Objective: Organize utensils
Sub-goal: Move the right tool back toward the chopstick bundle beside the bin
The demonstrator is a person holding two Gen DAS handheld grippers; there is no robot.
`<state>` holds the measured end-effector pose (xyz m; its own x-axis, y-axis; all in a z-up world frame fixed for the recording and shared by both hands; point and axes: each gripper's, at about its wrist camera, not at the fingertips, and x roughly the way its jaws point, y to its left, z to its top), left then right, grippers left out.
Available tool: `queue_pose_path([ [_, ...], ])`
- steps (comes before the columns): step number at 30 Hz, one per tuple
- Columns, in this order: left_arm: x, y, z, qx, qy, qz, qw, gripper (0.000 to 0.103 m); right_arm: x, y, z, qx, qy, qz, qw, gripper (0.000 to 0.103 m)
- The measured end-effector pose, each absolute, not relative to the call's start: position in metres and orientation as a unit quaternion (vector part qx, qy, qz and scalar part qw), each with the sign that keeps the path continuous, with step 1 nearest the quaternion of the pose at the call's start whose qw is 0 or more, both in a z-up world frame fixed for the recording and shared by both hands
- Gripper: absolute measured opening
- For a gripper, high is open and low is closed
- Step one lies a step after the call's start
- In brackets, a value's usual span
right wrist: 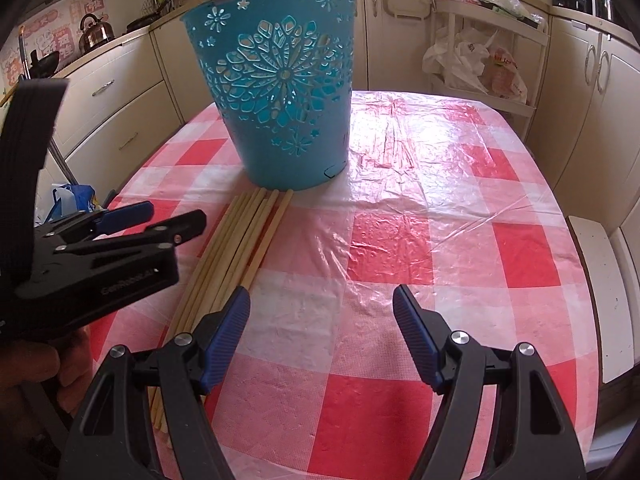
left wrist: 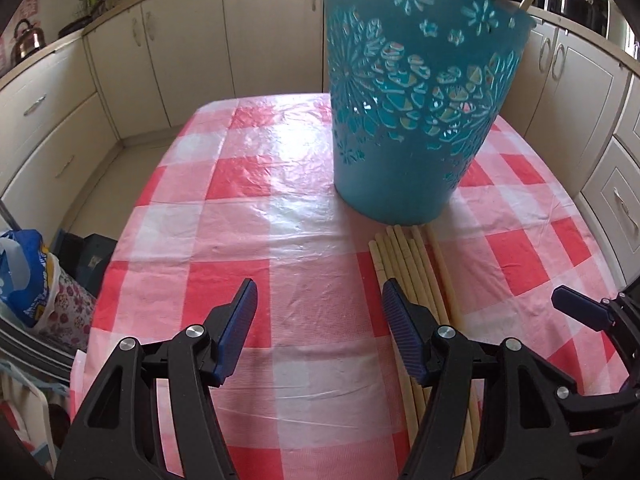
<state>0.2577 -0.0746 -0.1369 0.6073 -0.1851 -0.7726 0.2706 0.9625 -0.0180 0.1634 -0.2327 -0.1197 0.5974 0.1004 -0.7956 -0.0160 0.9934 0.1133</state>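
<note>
A teal cut-out bucket stands upright on the red-and-white checked table; it also shows in the right wrist view. A bundle of several pale wooden chopsticks lies flat in front of the bucket, ends near its base, also seen in the right wrist view. My left gripper is open and empty above the cloth, its right finger over the chopsticks. My right gripper is open and empty, just right of the bundle. The left gripper shows at the left of the right wrist view.
Cream kitchen cabinets surround the table. A kettle sits on the counter. A white rack with plastic bags stands behind the table. A blue bag sits on the floor at left. A white bench lies along the right edge.
</note>
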Motion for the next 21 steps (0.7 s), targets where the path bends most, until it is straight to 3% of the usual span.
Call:
queue_pose_path([
  [21,0.267,-0.089,-0.138,0.075,0.444,-0.135,0.883,0.062,0.167,-0.231,-0.122,0.043,0.456,0.038,0.888,0.075],
])
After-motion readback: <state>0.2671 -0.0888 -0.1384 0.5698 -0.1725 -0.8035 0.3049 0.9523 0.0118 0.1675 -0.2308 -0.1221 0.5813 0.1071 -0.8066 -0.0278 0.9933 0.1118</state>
